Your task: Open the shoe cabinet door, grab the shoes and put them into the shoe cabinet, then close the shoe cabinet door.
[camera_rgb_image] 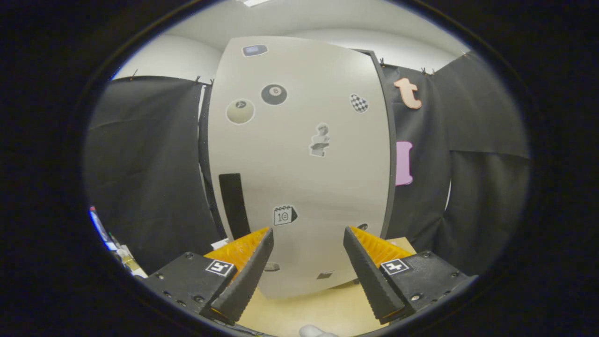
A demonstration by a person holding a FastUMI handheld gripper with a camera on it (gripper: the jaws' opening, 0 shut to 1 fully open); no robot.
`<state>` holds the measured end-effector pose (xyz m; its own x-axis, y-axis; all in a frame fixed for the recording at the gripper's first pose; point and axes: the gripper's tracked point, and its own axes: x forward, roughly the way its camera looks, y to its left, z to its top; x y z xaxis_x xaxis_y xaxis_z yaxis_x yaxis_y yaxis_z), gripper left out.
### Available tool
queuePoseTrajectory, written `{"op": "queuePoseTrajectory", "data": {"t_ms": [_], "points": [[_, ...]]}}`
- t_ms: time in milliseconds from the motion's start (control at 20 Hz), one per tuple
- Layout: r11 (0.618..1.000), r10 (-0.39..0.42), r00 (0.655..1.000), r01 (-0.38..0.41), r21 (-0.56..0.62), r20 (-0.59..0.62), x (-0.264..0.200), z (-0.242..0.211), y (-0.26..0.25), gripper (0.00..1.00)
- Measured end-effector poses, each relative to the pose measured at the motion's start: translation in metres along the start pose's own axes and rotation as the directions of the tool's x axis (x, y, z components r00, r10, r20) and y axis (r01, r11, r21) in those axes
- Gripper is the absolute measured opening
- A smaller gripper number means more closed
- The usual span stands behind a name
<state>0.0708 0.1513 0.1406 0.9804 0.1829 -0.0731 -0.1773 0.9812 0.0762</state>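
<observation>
Gripper (309, 234) jaws spread wide, holding nothing; shoe cabinet door (299, 159) stands shut just beyond them, its dark handle (234, 206) ahead of the left finger.

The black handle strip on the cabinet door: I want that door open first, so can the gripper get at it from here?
Probably yes. The gripper is open and holds nothing, and the black handle strip on the closed cabinet door lies beyond its near finger, with nothing visible between them.

Setting: recording booth, staged. Evidence: black cloth (149, 164) clipped up as walls; stickered cabinet (299, 164) on bare tabletop (304, 309); plain ceiling (327, 18).
</observation>
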Motion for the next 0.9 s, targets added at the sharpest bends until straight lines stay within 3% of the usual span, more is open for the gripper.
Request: {"op": "queuePoseTrajectory", "data": {"t_ms": [550, 900], "points": [[0.987, -0.163, 0.981, 0.161, 0.027, 0.104, -0.056, 0.066, -0.079, 0.99], [0.982, -0.191, 0.973, 0.19, 0.026, 0.126, -0.083, 0.084, -0.09, 0.99]]}}
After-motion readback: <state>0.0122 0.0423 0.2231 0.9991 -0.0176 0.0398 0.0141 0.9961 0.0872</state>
